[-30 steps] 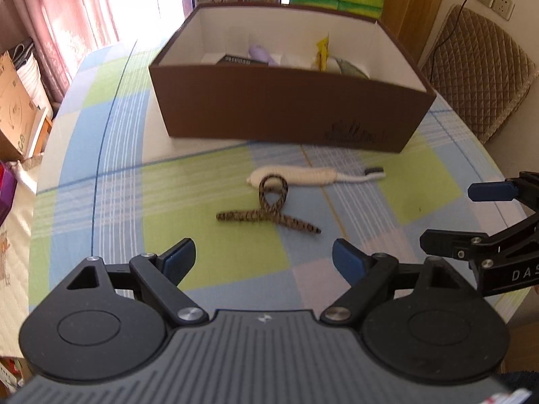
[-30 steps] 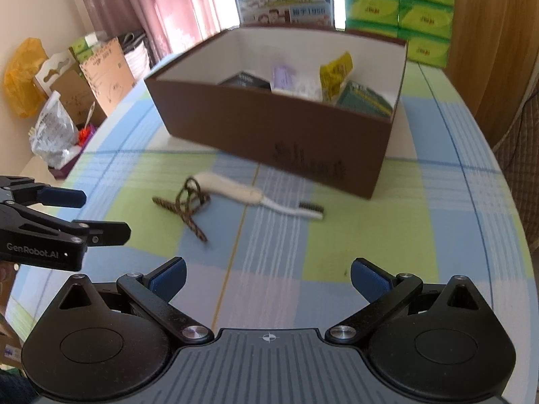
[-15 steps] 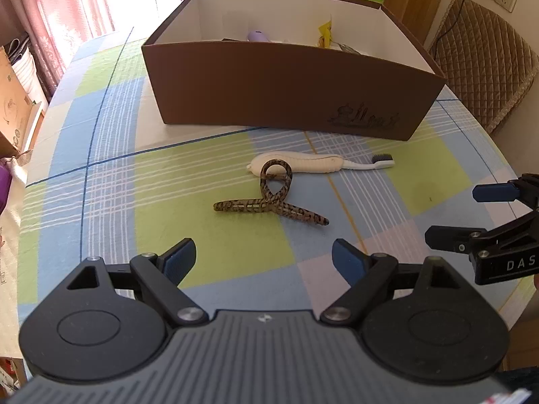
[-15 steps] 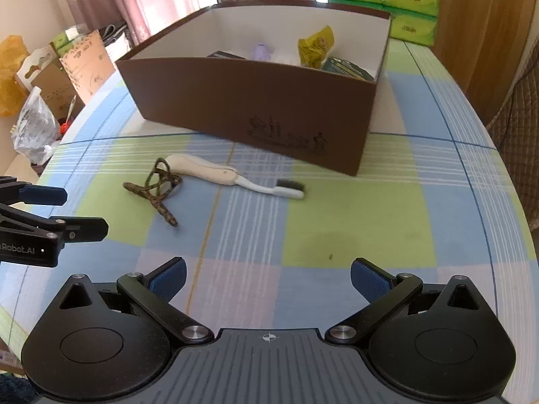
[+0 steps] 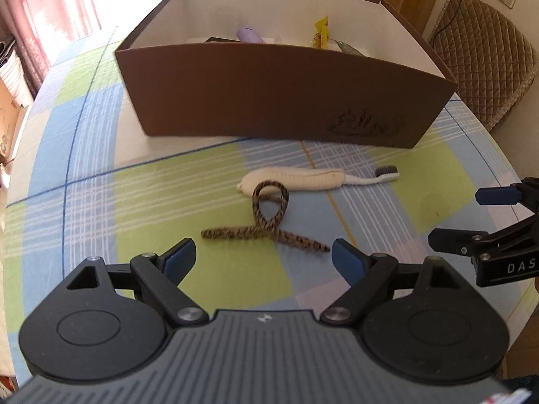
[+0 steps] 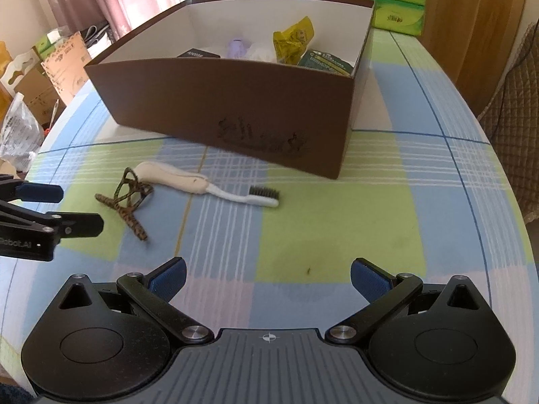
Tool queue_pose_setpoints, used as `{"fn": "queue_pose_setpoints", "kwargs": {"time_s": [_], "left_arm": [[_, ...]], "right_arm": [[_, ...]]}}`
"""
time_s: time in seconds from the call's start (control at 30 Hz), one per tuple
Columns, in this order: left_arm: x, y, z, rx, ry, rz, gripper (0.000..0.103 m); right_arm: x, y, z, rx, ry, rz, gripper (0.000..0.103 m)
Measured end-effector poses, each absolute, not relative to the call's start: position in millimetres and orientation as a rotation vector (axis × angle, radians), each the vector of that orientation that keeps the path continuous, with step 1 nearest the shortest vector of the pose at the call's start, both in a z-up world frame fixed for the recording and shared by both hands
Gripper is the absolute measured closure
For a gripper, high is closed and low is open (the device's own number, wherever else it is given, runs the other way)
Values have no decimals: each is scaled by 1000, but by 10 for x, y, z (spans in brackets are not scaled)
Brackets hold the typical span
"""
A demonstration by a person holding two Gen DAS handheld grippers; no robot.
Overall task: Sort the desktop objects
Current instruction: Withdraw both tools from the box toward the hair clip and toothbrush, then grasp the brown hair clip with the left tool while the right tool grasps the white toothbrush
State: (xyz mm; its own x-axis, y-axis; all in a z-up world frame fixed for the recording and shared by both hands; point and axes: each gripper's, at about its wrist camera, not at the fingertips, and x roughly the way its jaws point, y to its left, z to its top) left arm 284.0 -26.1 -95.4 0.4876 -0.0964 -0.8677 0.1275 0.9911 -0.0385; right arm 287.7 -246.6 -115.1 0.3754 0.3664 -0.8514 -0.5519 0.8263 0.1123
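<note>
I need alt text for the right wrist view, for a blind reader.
The open right tool hovers over a checked tablecloth, facing a leopard-print hair clip and a white toothbrush with a cream fabric-wrapped handle. Behind them stands an open brown cardboard box.

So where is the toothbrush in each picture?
Left wrist view: the toothbrush lies right of centre, bristles pointing right, in front of the brown box.
Right wrist view: the toothbrush lies left of centre, bristles right.
Shared landmark: the leopard-print hair clip touching its padded handle.
</note>
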Motion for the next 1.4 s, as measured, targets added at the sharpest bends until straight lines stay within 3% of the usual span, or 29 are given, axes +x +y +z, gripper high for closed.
{"fn": "queue_pose_setpoints", "kwargs": {"time_s": [0.33,0.57,0.6,0.8,1.03,1.07,1.17,1.33,1.4], "left_arm": [[3254,-359,-1166,75,1074,-171,24],[3361,-358,-1340,79,1129,-181,45],[3361,-354,-1359,82,1130,-187,53],[3300,-280,-1368,79,1104,-158,79],[3161,51,-1356,37,1118,-71,79],[3141,96,-1360,29,1121,-55,79],[3070,258,-1354,1,1132,-12,79],[2981,435,-1339,-21,1141,33,79],[2955,461,-1337,-30,1142,40,79]], "right_arm": [[3058,-2419,-1170,-209,1020,571,2],[3110,-2420,-1227,-206,1032,562,2],[3114,-2417,-1235,-206,1033,564,2],[3130,-2277,-1248,-224,1006,625,2],[3084,-1928,-1284,-327,921,785,3],[3069,-1862,-1294,-354,893,810,5],[3068,-1670,-1357,-426,852,897,29],[3071,-1451,-1496,-502,784,991,36],[3091,-1409,-1547,-512,801,1000,47]]}}
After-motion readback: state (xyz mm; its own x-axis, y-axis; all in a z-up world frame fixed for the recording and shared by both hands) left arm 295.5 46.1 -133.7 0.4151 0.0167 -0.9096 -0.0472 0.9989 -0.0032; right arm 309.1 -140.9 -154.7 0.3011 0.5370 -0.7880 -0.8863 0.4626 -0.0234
